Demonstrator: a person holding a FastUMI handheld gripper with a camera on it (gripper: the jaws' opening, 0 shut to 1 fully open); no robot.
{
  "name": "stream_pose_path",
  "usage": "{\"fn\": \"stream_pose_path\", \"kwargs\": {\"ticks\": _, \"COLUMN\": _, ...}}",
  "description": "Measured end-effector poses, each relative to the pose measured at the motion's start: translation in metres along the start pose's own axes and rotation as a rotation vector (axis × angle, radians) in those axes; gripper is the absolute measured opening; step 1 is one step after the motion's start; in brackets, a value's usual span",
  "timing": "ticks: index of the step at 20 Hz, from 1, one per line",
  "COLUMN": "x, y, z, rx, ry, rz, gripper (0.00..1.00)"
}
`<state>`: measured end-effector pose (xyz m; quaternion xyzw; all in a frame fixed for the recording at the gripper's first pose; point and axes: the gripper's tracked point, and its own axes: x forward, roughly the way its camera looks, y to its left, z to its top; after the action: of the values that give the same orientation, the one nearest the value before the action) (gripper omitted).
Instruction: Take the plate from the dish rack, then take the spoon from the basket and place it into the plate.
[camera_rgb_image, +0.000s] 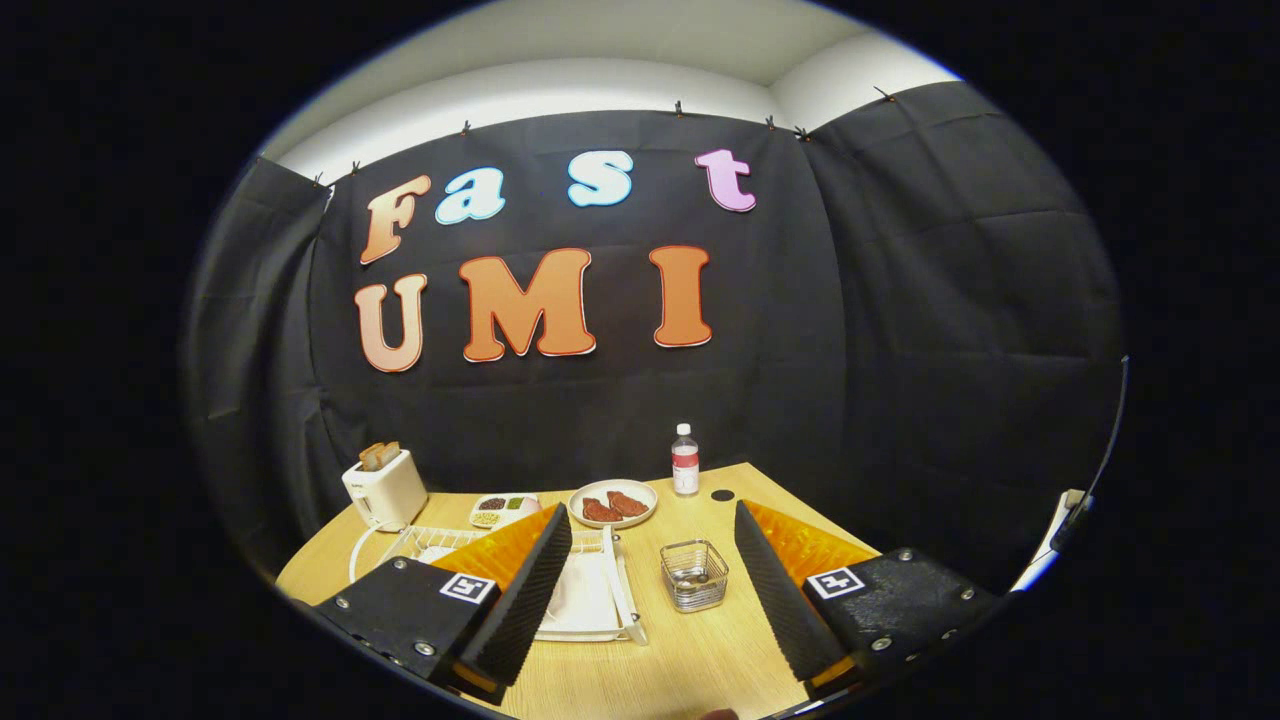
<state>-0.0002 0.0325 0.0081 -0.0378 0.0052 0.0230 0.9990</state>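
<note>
Wooden tabletop (700, 650) set against black cloth; nothing of the task looks done so far. Gripper (650, 560) hangs above the near edge with fingers spread wide and nothing between them. White dish rack (612, 560) sits just ahead, partly hidden behind the left finger (525, 590); the pale plate (585, 590) appears to lie in it, beside that finger's inner face. Wire basket (694, 575) stands just right of the rack, between the fingers; something small lies in it, but the spoon cannot be made out. Beyond: a second plate (613, 502) with reddish food, a bottle (685, 460), a toaster (385, 488), a small tray (505, 509). Risks, as judgement: rack and basket are close, so a wide approach may knock the basket; a flat plate offers little edge and could slip; rack wires may snag a finger.
</note>
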Motion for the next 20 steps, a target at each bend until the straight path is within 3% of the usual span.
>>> {"fn": "stream_pose_path", "kwargs": {"ticks": 10, "x": 0.042, "y": 0.058, "z": -0.022, "rx": 0.014, "ry": 0.075, "rz": 0.080, "gripper": 0.97}}
{"fn": "stream_pose_path", "kwargs": {"ticks": 20, "x": 0.114, "y": 0.128, "z": -0.082, "rx": 0.062, "ry": 0.289, "rz": 0.165, "gripper": 0.93}}
